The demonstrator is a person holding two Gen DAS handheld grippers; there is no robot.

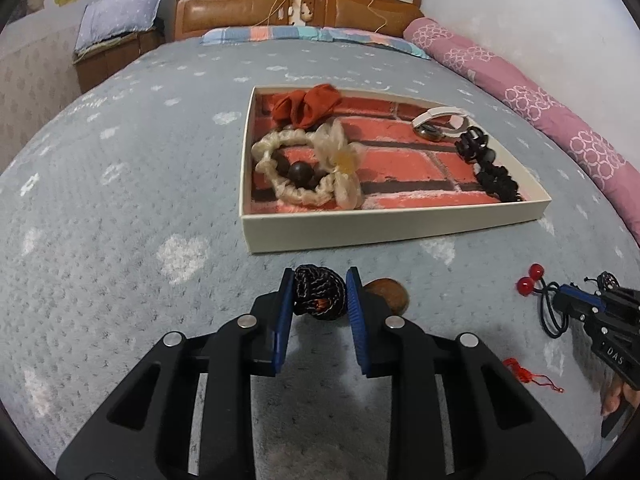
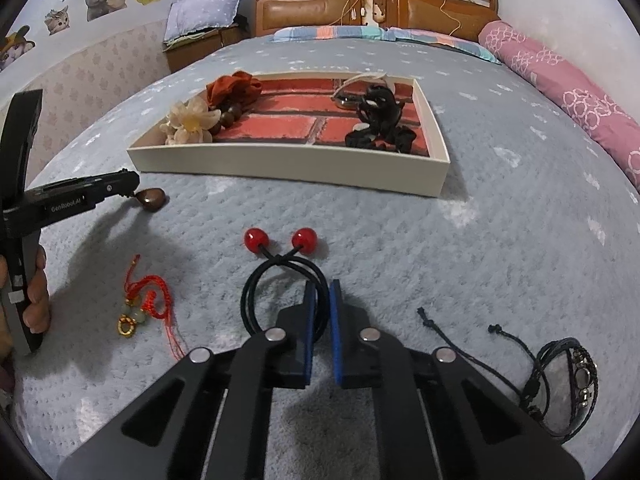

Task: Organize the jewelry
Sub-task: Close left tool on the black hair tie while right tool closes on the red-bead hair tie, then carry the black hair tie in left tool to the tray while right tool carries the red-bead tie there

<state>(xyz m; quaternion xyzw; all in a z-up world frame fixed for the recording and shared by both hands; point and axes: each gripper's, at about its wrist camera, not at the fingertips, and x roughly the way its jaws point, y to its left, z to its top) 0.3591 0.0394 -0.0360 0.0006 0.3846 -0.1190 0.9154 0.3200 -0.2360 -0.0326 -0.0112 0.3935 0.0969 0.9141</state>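
My left gripper point(image 1: 320, 292) is shut on a bundled black cord point(image 1: 320, 294) with a brown pendant point(image 1: 390, 296) hanging behind it, a little above the bed; the pendant also shows in the right wrist view point(image 2: 151, 199). My right gripper point(image 2: 322, 292) is shut on the black hair tie point(image 2: 276, 284) with two red beads point(image 2: 256, 239), low on the bedspread. The shallow white box point(image 1: 380, 226) with a brick-pattern floor lies ahead and holds a cream flower scrunchie point(image 1: 312, 164), a red scrunchie point(image 1: 306, 106), brown beads, a white ring and a black clip point(image 1: 486, 164).
A red knotted charm with jade beads point(image 2: 142, 306) lies left of my right gripper. A black leather bracelet point(image 2: 568, 380) with loose cords lies at its right. A pink rolled quilt point(image 1: 520, 92) lines the right edge of the bed. The wooden headboard point(image 1: 298, 4) stands at the back.
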